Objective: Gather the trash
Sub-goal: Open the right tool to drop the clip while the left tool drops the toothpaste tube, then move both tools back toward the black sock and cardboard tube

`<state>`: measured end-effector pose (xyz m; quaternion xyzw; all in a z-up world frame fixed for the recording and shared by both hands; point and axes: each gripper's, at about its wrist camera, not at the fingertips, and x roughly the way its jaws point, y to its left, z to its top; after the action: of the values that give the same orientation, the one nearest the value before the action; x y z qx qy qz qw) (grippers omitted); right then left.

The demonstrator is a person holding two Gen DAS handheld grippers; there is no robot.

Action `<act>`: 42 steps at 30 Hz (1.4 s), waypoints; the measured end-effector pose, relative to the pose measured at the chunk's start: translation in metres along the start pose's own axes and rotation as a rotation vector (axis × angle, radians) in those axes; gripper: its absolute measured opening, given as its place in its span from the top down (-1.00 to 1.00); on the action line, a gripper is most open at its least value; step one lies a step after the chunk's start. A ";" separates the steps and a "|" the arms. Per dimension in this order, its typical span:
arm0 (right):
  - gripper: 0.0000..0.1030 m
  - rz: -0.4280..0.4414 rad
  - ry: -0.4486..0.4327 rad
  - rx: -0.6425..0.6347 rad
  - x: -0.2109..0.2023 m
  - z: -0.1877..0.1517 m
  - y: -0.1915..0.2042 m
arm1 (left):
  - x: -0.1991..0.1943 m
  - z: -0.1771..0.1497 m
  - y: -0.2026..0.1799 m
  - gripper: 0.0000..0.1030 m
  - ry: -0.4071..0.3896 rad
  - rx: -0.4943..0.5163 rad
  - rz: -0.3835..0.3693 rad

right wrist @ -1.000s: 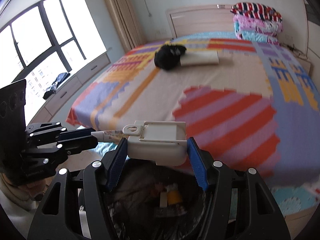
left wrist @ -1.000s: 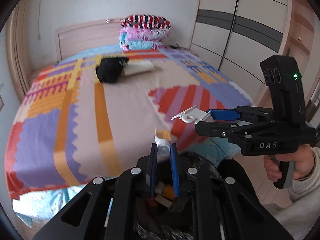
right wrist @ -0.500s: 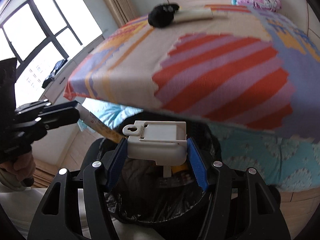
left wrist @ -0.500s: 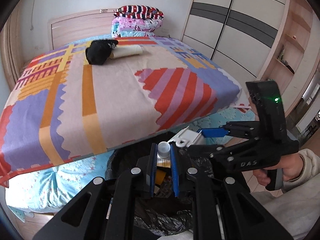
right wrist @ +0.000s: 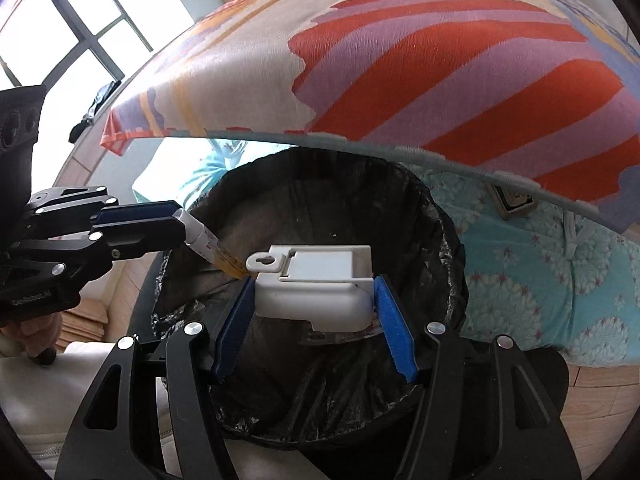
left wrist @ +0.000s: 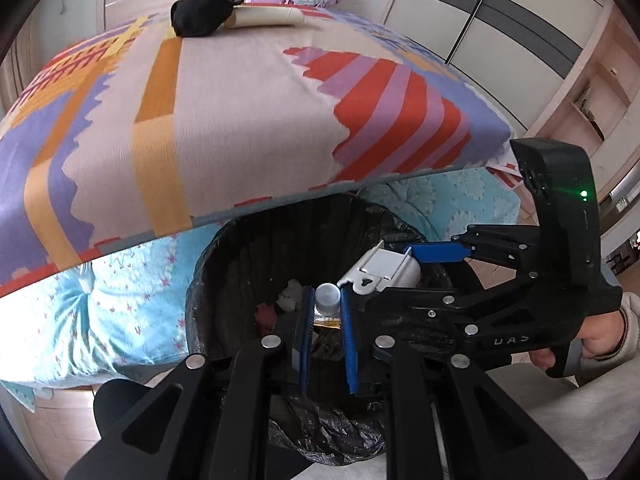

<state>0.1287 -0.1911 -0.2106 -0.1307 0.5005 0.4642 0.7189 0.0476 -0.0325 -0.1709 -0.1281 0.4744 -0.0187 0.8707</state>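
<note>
Both grippers are angled downward and sitting close together. The left gripper (left wrist: 325, 312) has its blue pads (left wrist: 307, 322) pinched in narrow, clamped on something small with a white cap. The right gripper (right wrist: 315, 308) is spread wider, pads (right wrist: 394, 330) pressed against both sides of a white plastic piece. The right hand (left wrist: 592, 334) is wrapped around its handle, pale sleeve at the wrist.

Bin (left wrist: 224, 264) just before the bed (left wrist: 248, 92), tube (right wrist: 208, 246) left of case (right wrist: 316, 292), both above it
</note>
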 end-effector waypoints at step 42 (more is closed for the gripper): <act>-0.51 -0.077 -0.275 -0.124 -0.083 0.094 0.008 | -0.061 0.086 0.028 -0.29 -0.214 0.069 0.145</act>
<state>0.1733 -0.1703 -0.0947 -0.1293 0.3626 0.4797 0.7885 0.0834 0.0219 -0.0835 -0.0646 0.3860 0.0418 0.9193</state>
